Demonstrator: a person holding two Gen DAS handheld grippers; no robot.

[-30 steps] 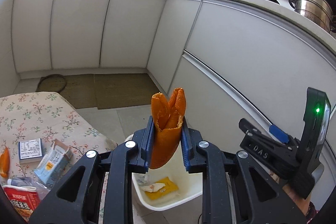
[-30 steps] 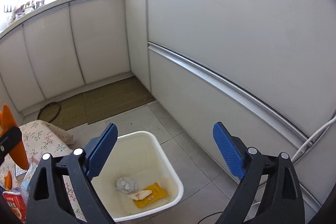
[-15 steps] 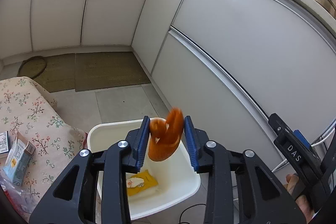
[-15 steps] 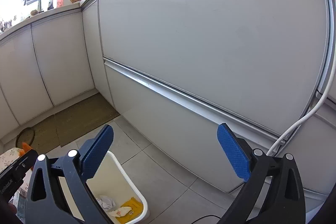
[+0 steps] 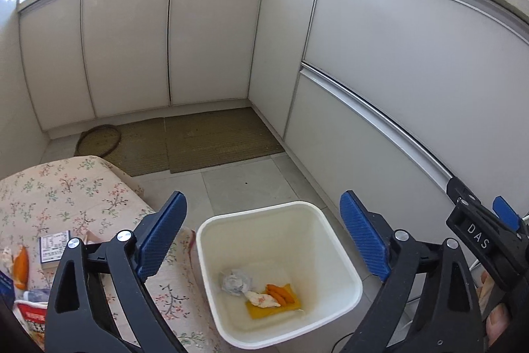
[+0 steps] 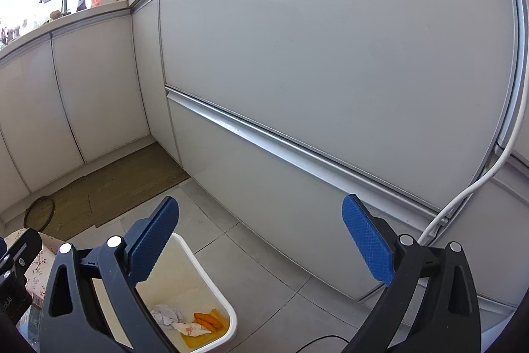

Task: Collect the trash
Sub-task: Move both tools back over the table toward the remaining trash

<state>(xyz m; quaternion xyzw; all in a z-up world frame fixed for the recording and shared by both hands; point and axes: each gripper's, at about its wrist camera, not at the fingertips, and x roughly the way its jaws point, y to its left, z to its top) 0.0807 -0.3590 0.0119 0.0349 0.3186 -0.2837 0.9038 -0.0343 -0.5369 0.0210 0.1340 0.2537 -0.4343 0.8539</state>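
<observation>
White kitchen cabinets (image 5: 211,42) fill the view from 9 to 3 o'clock, meeting in a corner near 12. Woven floor mat (image 5: 211,138) on the grey tiles at the cabinet foot, centre.

Desk under a floral cloth (image 5: 66,187) at 8 o'clock in the left wrist view. On it: a small printed carton (image 5: 53,248), a piece of orange peel (image 5: 20,263) at the far left edge, a red snack packet (image 5: 31,320) partly cut off at 7.

White trash bin (image 5: 337,253) on the floor at 6 o'clock, touching or just beside the cloth's hanging edge; cannot tell which. Inside, on the bottom: crumpled grey paper (image 5: 235,282), a pale wrapper (image 5: 263,299), a yellow packet (image 5: 264,310), and the orange peel in the bin (image 5: 280,293) lying on top of the yellow packet, against the wrapper.

Left tool (image 5: 263,234) released, blue pads wide apart, nothing between them, poised above the bin.

Right tool (image 6: 261,240) released too, pads wide apart, empty; seen at 4 o'clock from the left wrist. Its left pad overlaps the bin (image 6: 211,280) rim in the right wrist view. White cable (image 6: 489,174) hangs down the cabinet front at 3 o'clock.
</observation>
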